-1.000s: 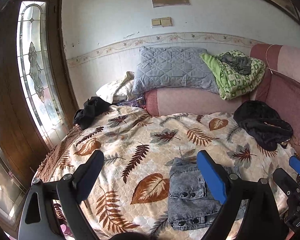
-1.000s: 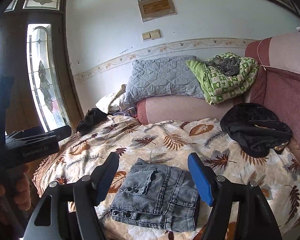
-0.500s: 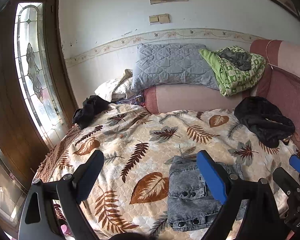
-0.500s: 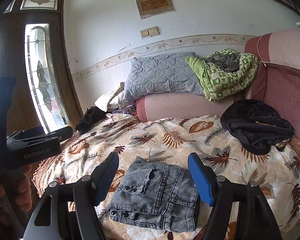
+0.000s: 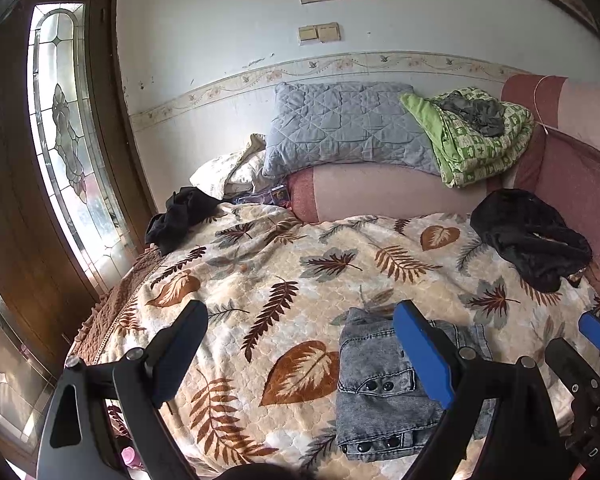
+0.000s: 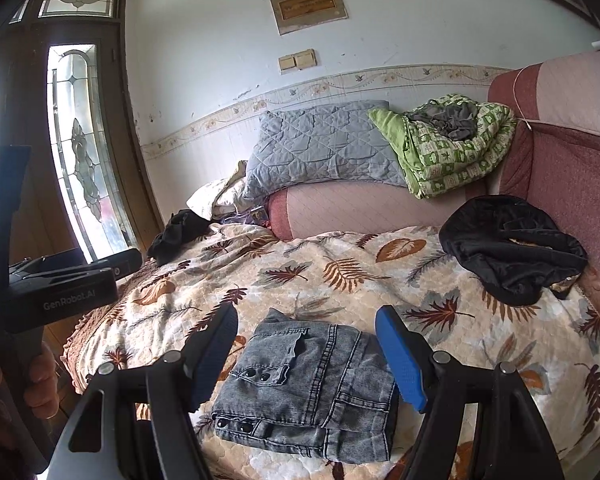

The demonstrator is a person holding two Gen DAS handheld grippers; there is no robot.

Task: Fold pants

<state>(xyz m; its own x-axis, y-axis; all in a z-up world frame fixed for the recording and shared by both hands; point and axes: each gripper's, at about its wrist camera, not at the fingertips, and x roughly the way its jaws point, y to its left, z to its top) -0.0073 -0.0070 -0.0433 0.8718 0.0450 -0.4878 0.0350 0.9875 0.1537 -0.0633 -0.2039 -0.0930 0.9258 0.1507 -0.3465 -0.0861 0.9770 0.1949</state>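
Observation:
The grey denim pants (image 6: 312, 384) lie folded into a compact rectangle on the leaf-patterned blanket (image 6: 340, 272), near its front edge. They also show in the left wrist view (image 5: 380, 388), partly behind my blue right finger. My right gripper (image 6: 306, 332) is open and empty, held just above and in front of the pants, touching nothing. My left gripper (image 5: 300, 324) is open and empty, over bare blanket to the left of the pants. The left gripper's body (image 6: 60, 288) shows at the left of the right wrist view.
A black garment (image 6: 512, 248) lies at the right by the pink sofa back (image 6: 572, 184). Another dark garment (image 6: 180, 232) sits at the far left corner. A grey pillow (image 6: 324, 148) and a green quilt (image 6: 448, 148) rest on the bolster. A glass door (image 6: 80, 160) stands left.
Both grippers have shifted slightly, so the view has drifted a little. The pants stay folded in place and both grippers stay open.

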